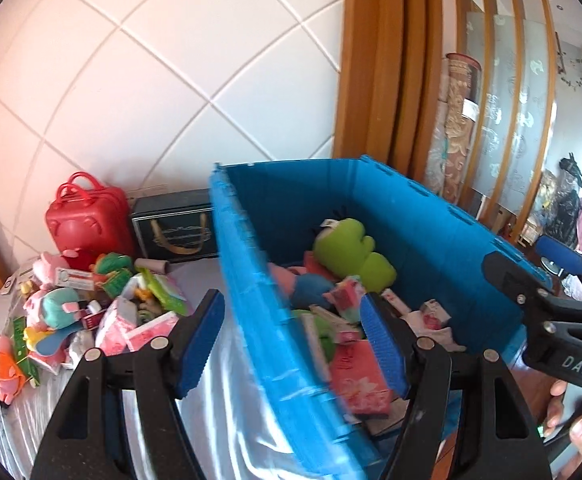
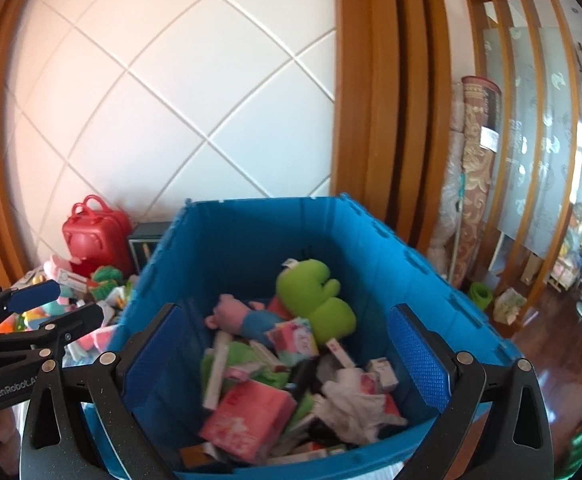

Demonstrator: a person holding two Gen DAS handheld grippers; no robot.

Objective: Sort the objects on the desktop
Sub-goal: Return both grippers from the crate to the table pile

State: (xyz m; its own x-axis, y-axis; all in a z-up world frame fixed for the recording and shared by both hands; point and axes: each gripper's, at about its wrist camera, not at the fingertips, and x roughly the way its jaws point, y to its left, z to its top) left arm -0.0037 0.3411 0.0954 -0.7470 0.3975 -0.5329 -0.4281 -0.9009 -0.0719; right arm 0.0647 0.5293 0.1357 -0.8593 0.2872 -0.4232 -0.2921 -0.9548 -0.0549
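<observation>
The sorting is judged to be partly done. A deep blue plastic crate (image 2: 251, 240) is already loaded with a green plush toy (image 2: 315, 296), a pink and blue plush pig (image 2: 247, 320), a pink printed tissue pack (image 2: 251, 420), small cartons and crumpled white paper. A good share is still left outside: on the table under a pale shiny cloth (image 1: 219, 420), beside the crate's left wall, a heap of plush toys and pink packets (image 1: 91, 312) is seen unsorted. Behind it, against the tiled wall, a red toy suitcase (image 1: 89, 216) and a dark box with a gold handle print (image 1: 175, 232) are set; whether these are to be sorted cannot be told. Nothing is carried by either tool. The left gripper (image 1: 291, 344) is held with its jaws apart and empty, astride the crate's left wall. The right gripper (image 2: 287, 360) is held over the crate with its jaws spread wide and empty.
</observation>
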